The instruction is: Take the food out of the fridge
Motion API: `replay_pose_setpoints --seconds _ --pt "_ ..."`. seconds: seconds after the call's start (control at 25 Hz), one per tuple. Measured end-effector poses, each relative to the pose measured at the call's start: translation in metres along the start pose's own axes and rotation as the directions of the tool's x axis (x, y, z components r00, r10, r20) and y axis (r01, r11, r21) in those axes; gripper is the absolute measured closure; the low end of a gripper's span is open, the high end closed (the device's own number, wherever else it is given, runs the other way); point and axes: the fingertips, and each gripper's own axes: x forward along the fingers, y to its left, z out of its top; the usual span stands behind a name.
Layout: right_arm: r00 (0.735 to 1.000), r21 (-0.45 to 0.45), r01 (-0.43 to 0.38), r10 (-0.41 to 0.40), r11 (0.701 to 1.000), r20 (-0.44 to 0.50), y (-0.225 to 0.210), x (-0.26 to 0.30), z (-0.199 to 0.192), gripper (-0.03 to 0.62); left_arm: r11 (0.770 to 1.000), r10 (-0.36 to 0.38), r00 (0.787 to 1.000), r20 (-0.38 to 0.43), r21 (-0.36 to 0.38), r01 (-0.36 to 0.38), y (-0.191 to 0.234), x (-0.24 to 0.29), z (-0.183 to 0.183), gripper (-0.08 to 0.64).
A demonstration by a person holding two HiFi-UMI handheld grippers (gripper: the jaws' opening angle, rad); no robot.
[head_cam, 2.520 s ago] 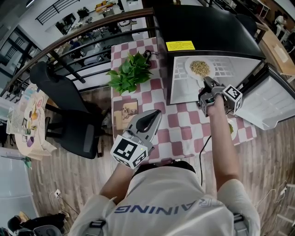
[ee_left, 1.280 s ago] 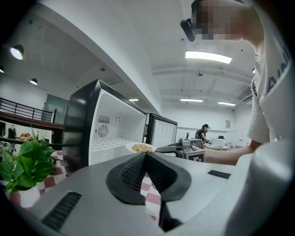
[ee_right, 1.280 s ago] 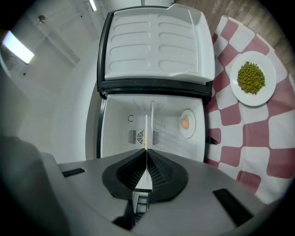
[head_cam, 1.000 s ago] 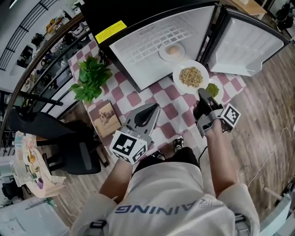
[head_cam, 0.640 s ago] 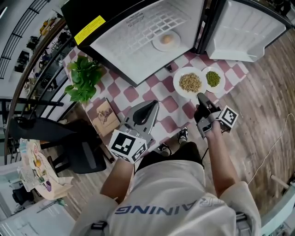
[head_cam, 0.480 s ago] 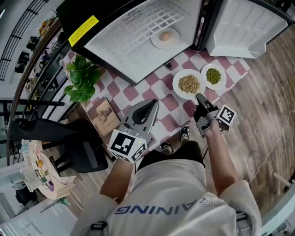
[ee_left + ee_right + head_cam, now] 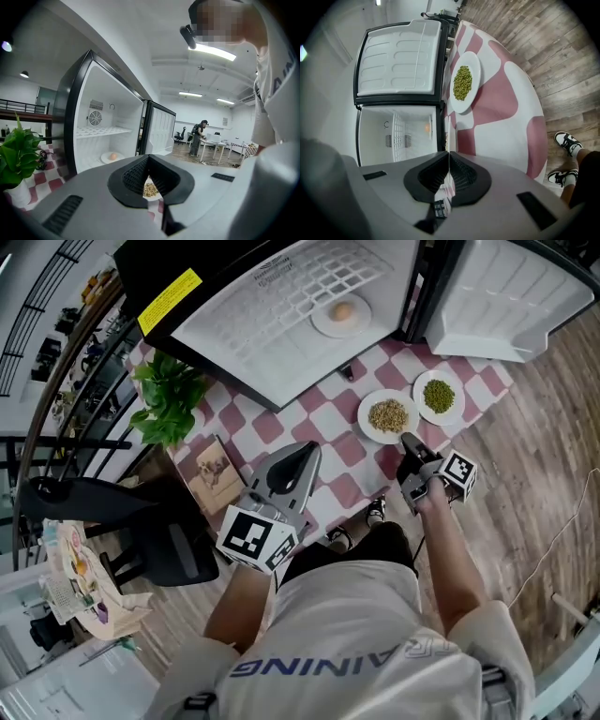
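Right gripper [image 7: 411, 442] pinching the near rim of the grain plate [image 7: 367, 422]: settle it flat on the checked tablecloth [image 7: 319, 418], just left of the pea plate [image 7: 457, 405], before spreading the jaws. Keep left gripper [image 7: 302, 454], pressed together and empty, clear. Egg plate [image 7: 322, 324] waiting far inside the fridge [image 7: 262, 329].

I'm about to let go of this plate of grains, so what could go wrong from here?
The right claw is shut on the rim of the grain plate, which sits near the front edge of the table. Pulling back before opening could drag it off. The pea plate lies close beside it, so a sideways nudge might knock them together.
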Motion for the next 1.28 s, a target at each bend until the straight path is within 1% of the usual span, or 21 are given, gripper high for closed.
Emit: replay_pose_setpoints --seconds 0.16,0.28,0.36,0.4,0.44,0.48,0.52,0.6,0.68,0.8,0.88,0.92,1.0,1.04,1.08,1.12,1.16,1.28 --pt "0.999 0.003 0.044 -0.044 0.999 -0.009 -0.007 0.007 -0.004 0.566 1.0 0.023 1.0 0.011 -0.02 -0.022 0.008 -0.004 0.0 0.552" --pt "0.997 0.026 0.081 -0.081 0.996 -0.016 -0.013 0.007 -0.003 0.566 0.999 0.027 0.999 0.017 -0.028 -0.026 0.008 -0.002 -0.001 0.552" --pt "0.995 0.025 0.099 -0.099 0.995 -0.022 -0.014 0.007 -0.003 0.566 0.999 0.026 0.999 0.022 -0.03 -0.025 0.007 -0.001 0.0 0.552" --pt "0.994 0.019 0.102 -0.102 0.995 -0.029 -0.013 0.007 -0.003 0.562 0.999 0.026 0.999 0.024 -0.031 -0.025 0.007 -0.001 0.001 0.552" --pt "0.994 0.008 0.103 -0.102 0.995 -0.038 -0.011 0.008 -0.004 0.54 0.999 0.026 0.999 0.026 -0.03 -0.026 0.006 -0.002 0.001 0.552" --pt "0.993 -0.008 0.105 -0.105 0.994 -0.051 -0.01 0.009 -0.006 0.485 0.999 0.028 0.999 0.028 -0.03 -0.027 0.007 -0.003 0.002 0.552" --pt "0.992 -0.029 0.112 -0.113 0.993 -0.064 -0.009 0.009 -0.008 0.449 0.999 0.029 0.999 0.029 -0.029 -0.028 0.007 -0.005 0.002 0.552" --pt "0.986 -0.089 0.135 -0.143 0.987 -0.084 -0.008 0.008 -0.012 0.415 0.999 0.033 0.999 0.031 -0.029 -0.032 0.008 -0.007 0.002 0.552" --pt "0.979 -0.147 0.163 -0.179 0.976 -0.098 -0.008 0.007 -0.016 0.399 0.999 0.035 0.999 0.036 -0.028 -0.034 0.008 -0.009 0.004 0.552" --pt "0.968 -0.21 0.199 -0.225 0.957 -0.109 -0.011 0.001 -0.019 0.399 0.999 0.036 0.998 0.046 -0.028 -0.035 0.007 -0.011 0.006 0.552" --pt "0.963 -0.252 0.209 -0.243 0.945 -0.114 -0.008 -0.006 -0.022 0.4 0.999 0.03 0.998 0.05 -0.024 -0.029 0.005 -0.012 0.006 0.552" --pt "0.964 -0.267 0.202 -0.24 0.942 -0.117 -0.005 -0.009 -0.024 0.401 1.0 0.026 0.998 0.052 -0.019 -0.025 0.004 -0.013 0.007 0.552" --pt "0.97 -0.292 0.17 -0.212 0.941 -0.119 0.007 -0.016 -0.026 0.437 1.0 0.021 0.998 0.057 -0.015 -0.02 0.002 -0.013 0.009 0.552" --pt "0.975 -0.31 0.148 -0.191 0.939 -0.112 0.016 -0.019 -0.026 0.464 1.0 0.02 0.998 0.06 -0.015 -0.019 0.0 -0.013 0.01 0.552" --pt "0.981 -0.332 0.126 -0.168 0.935 -0.1 0.025 -0.022 -0.026 0.515 1.0 0.018 0.998 0.062 -0.016 -0.017 -0.001 -0.014 0.011 0.552" --pt "0.986 -0.356 0.105 -0.144 0.929 -0.085 0.035 -0.024 -0.025 0.538 1.0 0.016 0.998 0.064 -0.015 -0.015 -0.002 -0.015 0.012 0.552" --pt "0.99 -0.378 0.084 -0.119 0.922 -0.071 0.046 -0.026 -0.024 0.553 1.0 0.013 0.998 0.066 -0.014 -0.012 -0.003 -0.015 0.014 0.552" --pt "0.998 -0.437 0.0 -0.026 0.899 -0.053 0.083 -0.031 -0.025 0.567 1.0 0.007 0.997 0.077 -0.012 -0.006 -0.005 -0.017 0.018 0.552"
